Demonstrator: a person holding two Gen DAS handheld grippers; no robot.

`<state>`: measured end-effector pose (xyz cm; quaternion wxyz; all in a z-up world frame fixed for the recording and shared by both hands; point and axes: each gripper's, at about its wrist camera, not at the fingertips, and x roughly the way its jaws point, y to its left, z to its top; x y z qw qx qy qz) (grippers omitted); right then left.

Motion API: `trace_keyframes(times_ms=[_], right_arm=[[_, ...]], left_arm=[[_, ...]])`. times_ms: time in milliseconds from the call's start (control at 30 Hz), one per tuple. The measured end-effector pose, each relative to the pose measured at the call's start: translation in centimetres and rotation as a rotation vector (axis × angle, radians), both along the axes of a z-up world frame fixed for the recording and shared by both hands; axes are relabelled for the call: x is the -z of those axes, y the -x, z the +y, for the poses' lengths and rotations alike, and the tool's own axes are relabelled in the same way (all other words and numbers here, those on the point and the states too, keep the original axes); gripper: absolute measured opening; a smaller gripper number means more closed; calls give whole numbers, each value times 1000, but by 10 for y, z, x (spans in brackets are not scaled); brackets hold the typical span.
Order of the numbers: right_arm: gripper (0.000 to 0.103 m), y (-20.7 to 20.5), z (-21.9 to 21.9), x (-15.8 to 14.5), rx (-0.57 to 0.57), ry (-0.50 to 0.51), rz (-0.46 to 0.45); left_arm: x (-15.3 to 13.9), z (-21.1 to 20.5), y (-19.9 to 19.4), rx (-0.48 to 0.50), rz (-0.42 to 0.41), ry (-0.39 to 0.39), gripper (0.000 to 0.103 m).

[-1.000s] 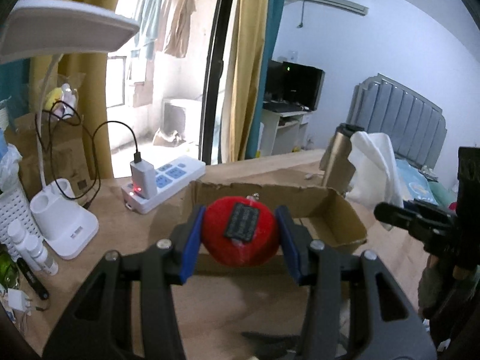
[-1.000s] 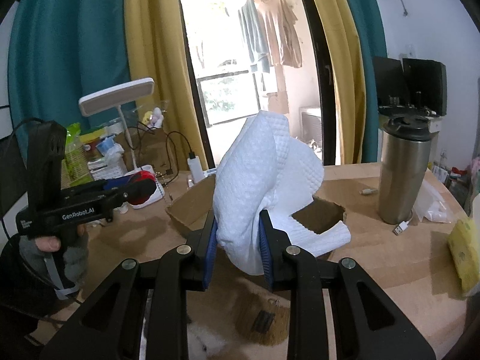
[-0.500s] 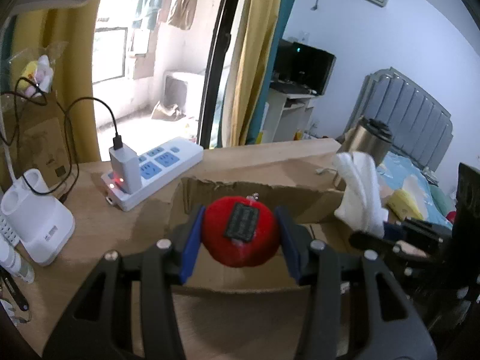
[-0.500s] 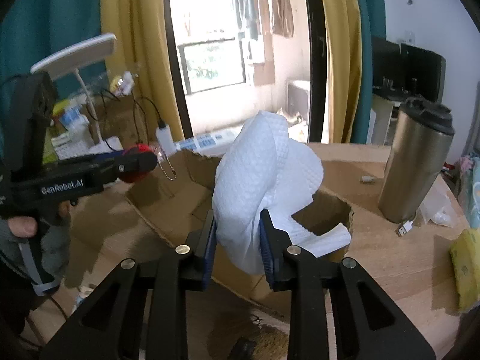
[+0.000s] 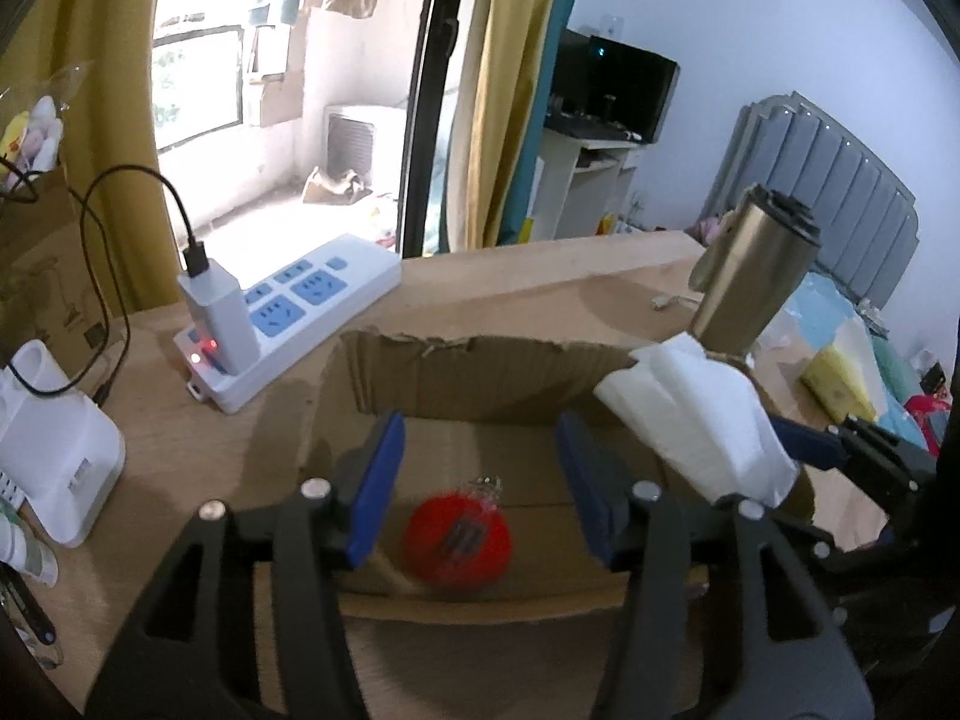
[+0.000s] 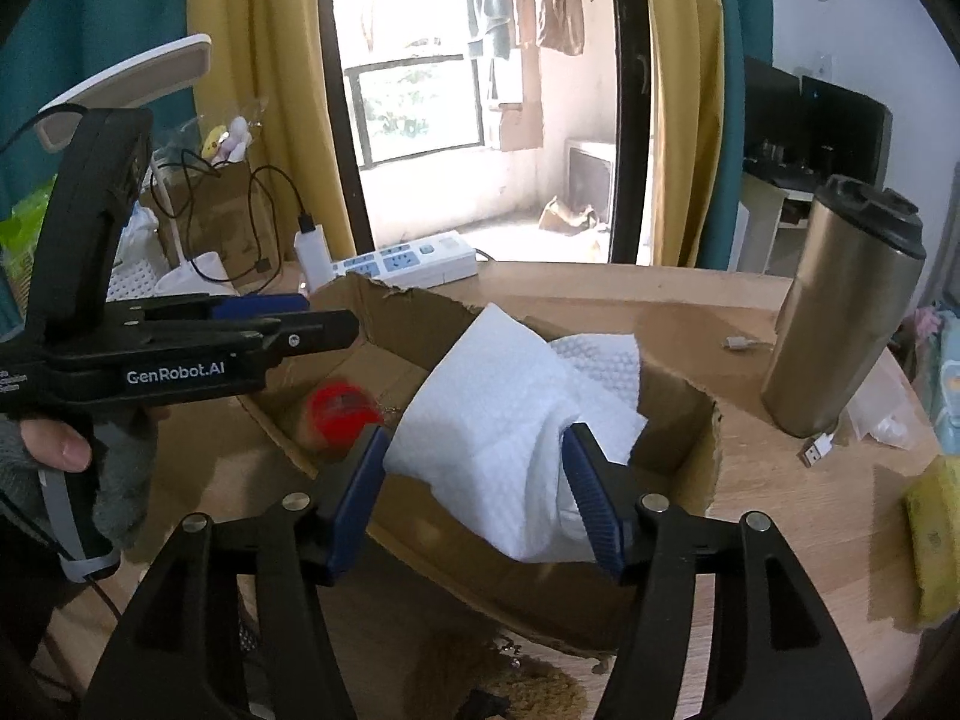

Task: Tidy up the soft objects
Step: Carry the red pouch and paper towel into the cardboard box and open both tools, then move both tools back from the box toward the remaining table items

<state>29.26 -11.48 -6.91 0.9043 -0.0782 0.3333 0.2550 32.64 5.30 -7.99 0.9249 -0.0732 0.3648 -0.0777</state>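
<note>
At the far left of the tabletop (image 5: 540,282) a white lamp base (image 5: 54,444) and a power strip (image 5: 288,324) are seen, both well apart from the work. In the middle stands an open cardboard box (image 5: 474,378). The left gripper (image 5: 480,480) is held over its near wall; its jaws are opening, and nothing is pinched between them. The red ball (image 5: 459,543) is blurred below the pads, inside the box and free of them, so it is judged to be just released and dropping or rolling on the box floor. To the right, the white cloth (image 6: 498,438) is draped over the box's near wall, partly inside. The right gripper (image 6: 474,492) is placed around it with its jaws opening; the cloth is between the pads and touching them, but is no longer squeezed. Further right a steel tumbler (image 6: 840,312) stands on the tabletop beside the box, and a yellow sponge (image 6: 933,546) lies at the edge.

As judged, two soft things are nearly delivered; the cloth is yet to settle fully into the box. The sponge, and a brown furry thing (image 6: 510,684) at the right view's lower edge, may be left to sort.

The brown thing is cut off and cannot be identified. The box floor beneath the cloth is hidden. The ball's tag and chain are smeared by motion. The person's left hand (image 6: 54,444) is only partly in view.
</note>
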Motion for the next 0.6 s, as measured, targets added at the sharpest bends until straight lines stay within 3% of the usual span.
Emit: trace_keyframes(times_ms=[100,367,600], right_arm=[[64,1,-1,-1,6,5,0],[73,17,-1,-16,-60,-46,-62],[74,14,-14,-23,27,-55,-122]], left_arm=[[-1,1,0,-1,-8,7,72],[-16,7,13,3,-46,5,74],[-29,15,29,1,-72,11,75]])
